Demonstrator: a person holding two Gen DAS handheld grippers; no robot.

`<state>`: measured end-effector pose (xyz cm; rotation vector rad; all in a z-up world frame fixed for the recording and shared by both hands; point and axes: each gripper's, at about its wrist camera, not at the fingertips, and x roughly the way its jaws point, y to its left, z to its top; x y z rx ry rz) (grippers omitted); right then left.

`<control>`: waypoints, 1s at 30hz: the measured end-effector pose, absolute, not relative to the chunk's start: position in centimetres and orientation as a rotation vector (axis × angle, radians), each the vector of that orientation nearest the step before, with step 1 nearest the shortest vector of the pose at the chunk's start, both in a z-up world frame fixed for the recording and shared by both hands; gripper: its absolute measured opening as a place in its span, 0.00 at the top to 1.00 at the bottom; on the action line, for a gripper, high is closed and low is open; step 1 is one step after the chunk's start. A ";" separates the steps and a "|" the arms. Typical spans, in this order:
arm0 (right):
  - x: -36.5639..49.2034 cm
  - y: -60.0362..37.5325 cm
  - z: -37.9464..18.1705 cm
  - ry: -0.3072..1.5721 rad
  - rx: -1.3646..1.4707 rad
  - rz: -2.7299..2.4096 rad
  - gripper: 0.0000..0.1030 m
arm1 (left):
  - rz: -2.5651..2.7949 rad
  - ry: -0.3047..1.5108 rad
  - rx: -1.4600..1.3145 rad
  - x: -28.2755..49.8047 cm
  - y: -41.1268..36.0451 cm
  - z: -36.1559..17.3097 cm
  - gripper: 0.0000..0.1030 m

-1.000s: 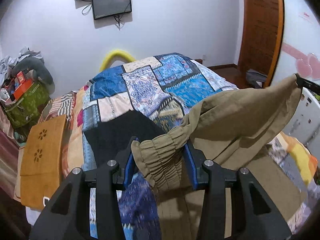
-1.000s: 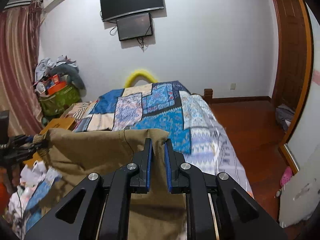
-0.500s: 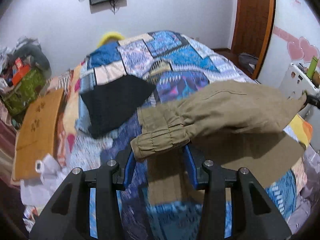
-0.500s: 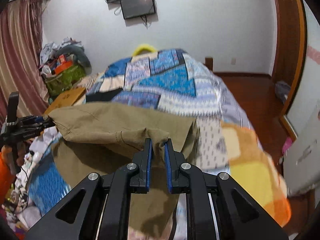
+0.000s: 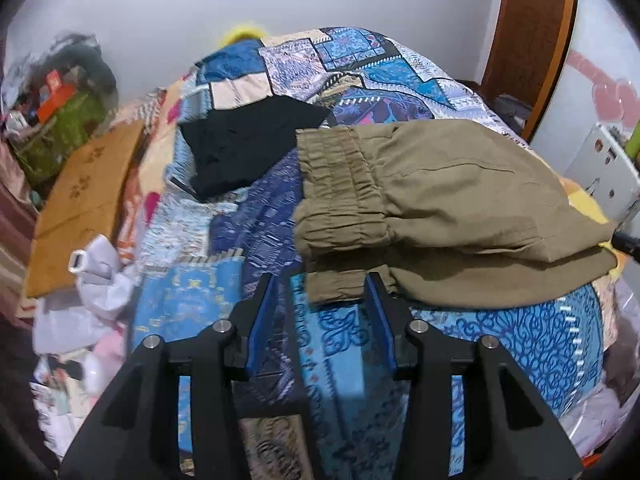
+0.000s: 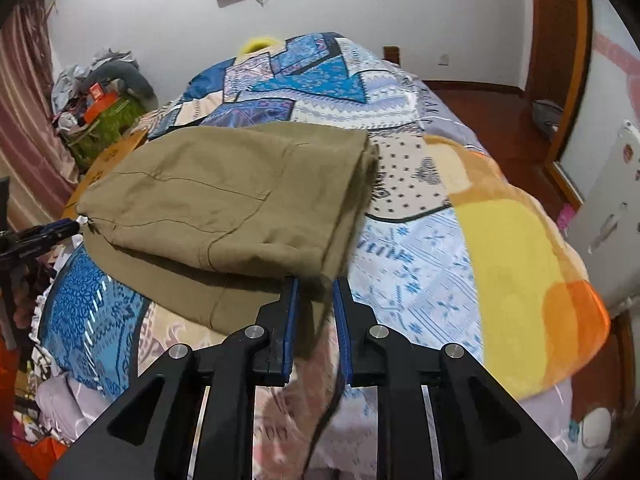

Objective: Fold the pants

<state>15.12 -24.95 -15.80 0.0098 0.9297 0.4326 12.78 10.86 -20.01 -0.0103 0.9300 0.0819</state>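
Pants (image 5: pixel 440 200): olive-khaki, lying folded double on the patchwork bedspread (image 5: pixel 352 344); the upper layer lies on the lower, whose near edge shows past it.
Elastic cuffs: 2 gathered cuffs stacked, just ahead of the left gripper's fingertips; the lower cuff's near edge lies between the 2 tips.
Left gripper (image 5: pixel 322 284): jaws wide and just been opening; blue pads clear of the fabric on both sides, nothing clamped.
Right gripper (image 6: pixel 316 284): jaws narrow, just been opening a little; a gap shows between the blue pads. The near corner of the pants (image 6: pixel 240 200) lies between and under the tips; no pinch visible, cloth lies slack.
Pants relative to right fingers: the bulk spreads ahead and to the left of the tips; the folded edge runs away just ahead of the right finger.
Black garment (image 5: pixel 248 148): flat on the bedspread, beyond the left finger, just beside the cuffs, whether touching cannot be told.
Far end of pants: in the left wrist view the right gripper's tip (image 5: pixel 626 240) sits at that corner.
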 end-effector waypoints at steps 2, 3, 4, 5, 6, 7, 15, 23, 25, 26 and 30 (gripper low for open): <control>14.3 -25.2 -15.2 0.906 0.004 0.421 0.84 | 0.089 0.913 0.019 12.5 10.7 -19.1 0.42; 14.1 -25.3 -14.6 0.890 0.004 0.420 0.82 | 0.090 0.902 0.038 12.4 10.5 -18.5 0.35; 13.9 -25.3 -13.9 0.872 0.008 0.423 0.78 | 0.082 0.892 0.063 12.3 10.0 -17.7 0.30; 13.7 -25.2 -13.2 0.854 0.009 0.429 0.71 | 0.076 0.880 0.083 12.3 9.6 -17.1 0.23; 13.5 -24.9 -12.6 0.832 0.010 0.437 0.68 | 0.067 0.868 0.106 12.3 9.1 -16.6 0.18; 13.4 -24.6 -12.1 0.814 0.008 0.445 0.61 | 0.058 0.862 0.128 12.4 8.6 -16.2 0.14; 13.4 -18.9 -11.3 0.773 -0.107 0.585 0.36 | -0.025 0.892 0.353 14.3 3.6 -18.2 0.06; 13.6 -13.9 -14.3 0.852 -0.239 0.697 0.36 | -0.084 0.908 0.380 16.1 1.0 -20.1 0.06; 13.9 -12.6 -15.3 0.873 -0.275 0.714 0.36 | -0.095 0.901 0.360 16.5 1.1 -19.7 0.06; 14.0 -12.1 -15.6 0.880 -0.293 0.715 0.36 | -0.097 0.899 0.350 16.8 1.2 -19.4 0.06; 14.5 -10.3 -16.4 0.865 -0.349 0.712 0.36 | -0.108 0.897 0.275 17.6 2.1 -18.3 0.06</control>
